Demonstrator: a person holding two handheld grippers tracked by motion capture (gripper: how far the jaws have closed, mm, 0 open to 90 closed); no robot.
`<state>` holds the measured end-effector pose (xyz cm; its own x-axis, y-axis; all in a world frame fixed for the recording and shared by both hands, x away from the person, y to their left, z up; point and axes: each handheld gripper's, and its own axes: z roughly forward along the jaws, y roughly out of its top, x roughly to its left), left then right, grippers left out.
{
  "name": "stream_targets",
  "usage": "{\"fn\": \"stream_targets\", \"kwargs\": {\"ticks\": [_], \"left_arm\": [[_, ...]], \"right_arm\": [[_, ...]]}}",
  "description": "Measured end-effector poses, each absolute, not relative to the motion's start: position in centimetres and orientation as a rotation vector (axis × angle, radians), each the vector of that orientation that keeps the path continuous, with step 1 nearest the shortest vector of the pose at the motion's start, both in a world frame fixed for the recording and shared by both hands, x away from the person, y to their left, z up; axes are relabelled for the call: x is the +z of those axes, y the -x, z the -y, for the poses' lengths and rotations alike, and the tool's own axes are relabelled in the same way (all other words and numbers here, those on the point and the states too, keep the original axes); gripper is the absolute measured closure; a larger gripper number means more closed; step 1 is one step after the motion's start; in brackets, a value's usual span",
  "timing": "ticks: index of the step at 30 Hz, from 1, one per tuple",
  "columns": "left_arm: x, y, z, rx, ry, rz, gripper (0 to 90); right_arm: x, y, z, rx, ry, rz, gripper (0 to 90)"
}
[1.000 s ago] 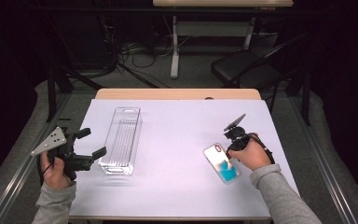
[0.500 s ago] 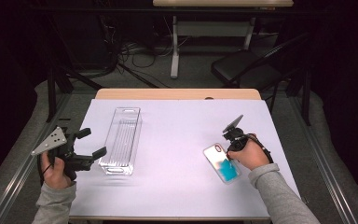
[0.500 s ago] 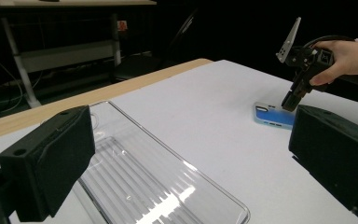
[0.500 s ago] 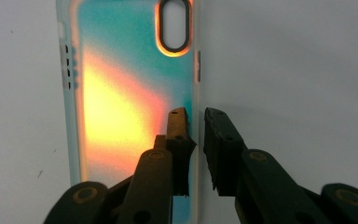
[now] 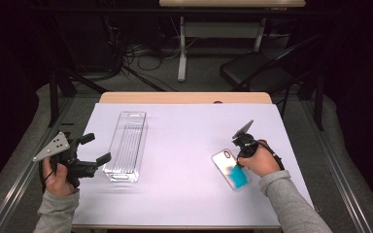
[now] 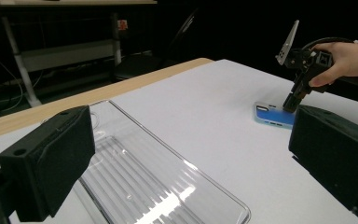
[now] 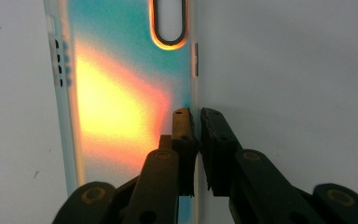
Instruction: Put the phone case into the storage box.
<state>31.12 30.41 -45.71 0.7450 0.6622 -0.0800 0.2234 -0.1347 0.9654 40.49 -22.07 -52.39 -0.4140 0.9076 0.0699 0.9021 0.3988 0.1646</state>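
Down at the lower right of the high view, the right claw [image 5: 241, 151] has just closed, pinching the phone case's [image 5: 230, 169] long edge on the table [image 5: 189, 145]. At lower left, the left claw [image 5: 95, 149] gapes wide beside a clear tray [image 5: 125, 145].

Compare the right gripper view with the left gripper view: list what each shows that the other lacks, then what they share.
Right gripper view alone: the phone case's camera cutout, its teal-to-orange colouring, and the right gripper with its jaws pinched on the phone case's long side wall; they have just been closing there.

Left gripper view alone: the clear plastic tray between the left gripper's wide-open jaws, the table's wooden far edge, and the hand holding the right gripper from above.

Both: the phone case lying on the white table surface, gripped by the right gripper.
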Motion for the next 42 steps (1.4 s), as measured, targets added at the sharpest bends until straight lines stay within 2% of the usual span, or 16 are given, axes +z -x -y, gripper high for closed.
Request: {"fn": "stream_targets", "kwargs": {"ticks": [42], "left_arm": [[-45.83, -31.21, -30.30, 0.435, -1.707, -0.711, 0.6]], "right_arm": [[-52.36, -40.70, 22.31, 0.244, -1.734, -2.611, 87.3]]}}
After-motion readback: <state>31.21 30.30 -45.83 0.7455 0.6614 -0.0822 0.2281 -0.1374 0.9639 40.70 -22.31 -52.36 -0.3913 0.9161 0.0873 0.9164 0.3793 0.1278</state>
